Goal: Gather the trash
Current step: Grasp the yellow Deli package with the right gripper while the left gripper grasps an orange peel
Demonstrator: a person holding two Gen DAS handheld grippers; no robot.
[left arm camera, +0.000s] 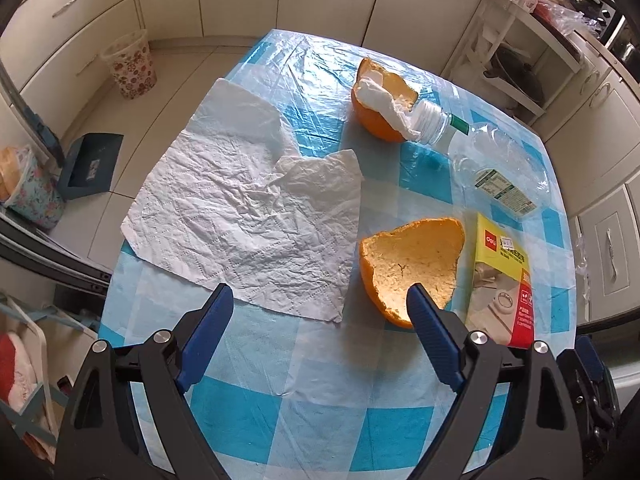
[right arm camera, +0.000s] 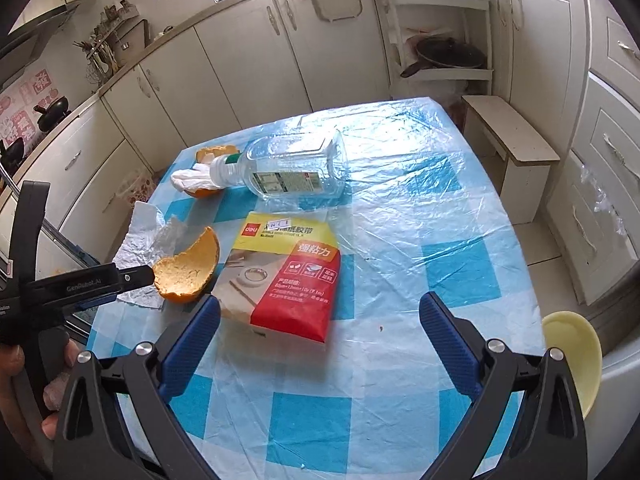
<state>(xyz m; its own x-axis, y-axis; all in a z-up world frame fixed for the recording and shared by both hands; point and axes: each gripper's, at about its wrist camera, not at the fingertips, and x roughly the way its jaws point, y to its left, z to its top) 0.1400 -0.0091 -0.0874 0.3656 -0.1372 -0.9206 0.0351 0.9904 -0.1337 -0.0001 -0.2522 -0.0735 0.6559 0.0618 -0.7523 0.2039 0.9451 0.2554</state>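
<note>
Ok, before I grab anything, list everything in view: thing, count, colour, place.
Orange peel: two, orange; near one beside the box, far one holding a tissue wad.
Paper towel: one, white, spread at table's left.
Plastic bottle: one, clear, lying down.
Tape box: one, yellow-red, centre.
Table: one, blue-white check cover.
Waste bin: one, floral, on floor.
Bowl: one, pale yellow, right edge.
Left gripper: open.
Right gripper: open.
</note>
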